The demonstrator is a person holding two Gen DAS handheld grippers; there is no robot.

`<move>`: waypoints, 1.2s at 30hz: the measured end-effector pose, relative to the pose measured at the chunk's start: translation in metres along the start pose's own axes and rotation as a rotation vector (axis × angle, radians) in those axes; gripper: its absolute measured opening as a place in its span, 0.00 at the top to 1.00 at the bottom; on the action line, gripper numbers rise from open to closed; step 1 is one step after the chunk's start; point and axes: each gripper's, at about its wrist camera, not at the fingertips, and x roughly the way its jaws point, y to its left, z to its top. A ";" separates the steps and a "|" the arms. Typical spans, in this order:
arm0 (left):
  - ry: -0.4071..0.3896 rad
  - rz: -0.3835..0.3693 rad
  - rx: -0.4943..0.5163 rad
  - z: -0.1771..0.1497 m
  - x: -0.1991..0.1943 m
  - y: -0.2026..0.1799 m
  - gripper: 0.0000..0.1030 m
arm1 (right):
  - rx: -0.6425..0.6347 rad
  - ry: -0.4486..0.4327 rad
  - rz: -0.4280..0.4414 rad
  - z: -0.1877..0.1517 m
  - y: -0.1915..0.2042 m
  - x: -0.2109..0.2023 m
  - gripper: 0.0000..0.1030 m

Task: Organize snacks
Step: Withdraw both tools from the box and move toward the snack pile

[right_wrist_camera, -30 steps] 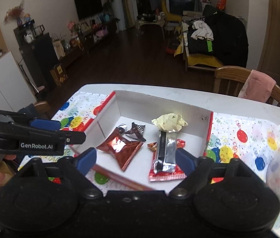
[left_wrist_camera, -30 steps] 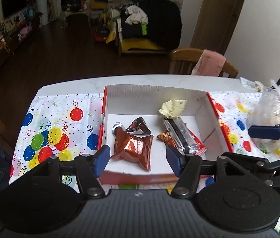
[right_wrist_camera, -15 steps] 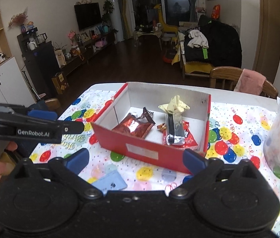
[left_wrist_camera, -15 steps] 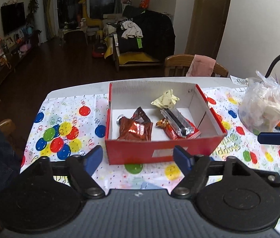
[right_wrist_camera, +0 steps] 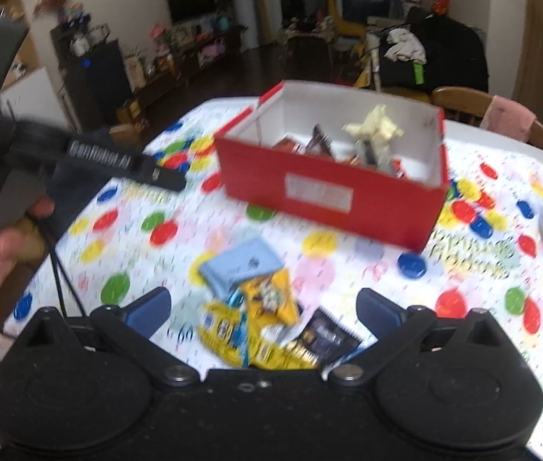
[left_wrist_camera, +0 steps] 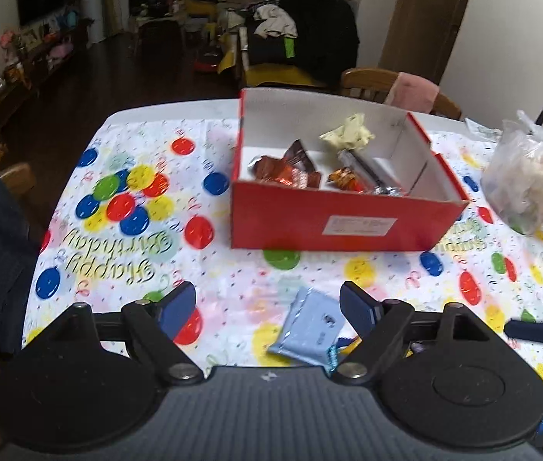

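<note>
A: What is lying left to right on the balloon-print tablecloth (left_wrist_camera: 125,207)?

B: The open red cardboard box (left_wrist_camera: 332,223) is holding a brown foil wrapper (left_wrist_camera: 286,173), a pale yellow wrapper (left_wrist_camera: 348,134) and a silver bar (left_wrist_camera: 371,176); a clear plastic bag (left_wrist_camera: 525,176) is sitting right of it.

A: And the tongs?

B: The left gripper (left_wrist_camera: 267,309) and right gripper (right_wrist_camera: 263,309) have both just been opening wide, holding nothing. A light blue packet (right_wrist_camera: 240,265) and yellow snack packets (right_wrist_camera: 256,326) are lying loose near the box.

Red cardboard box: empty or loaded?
Loaded. The lidless red cardboard box holds a brown foil packet, a cream wrapper and a silver bar.
</note>
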 end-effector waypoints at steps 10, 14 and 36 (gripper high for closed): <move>0.033 0.047 -0.011 -0.026 0.004 0.013 0.20 | -0.102 0.092 0.000 -0.029 0.032 0.043 0.03; 0.055 0.059 -0.033 -0.034 0.006 0.021 0.20 | -0.133 0.142 -0.007 -0.030 0.037 0.064 0.07; 0.107 0.090 -0.007 -0.037 0.022 0.026 0.20 | -0.477 0.228 -0.186 -0.045 0.075 0.104 0.49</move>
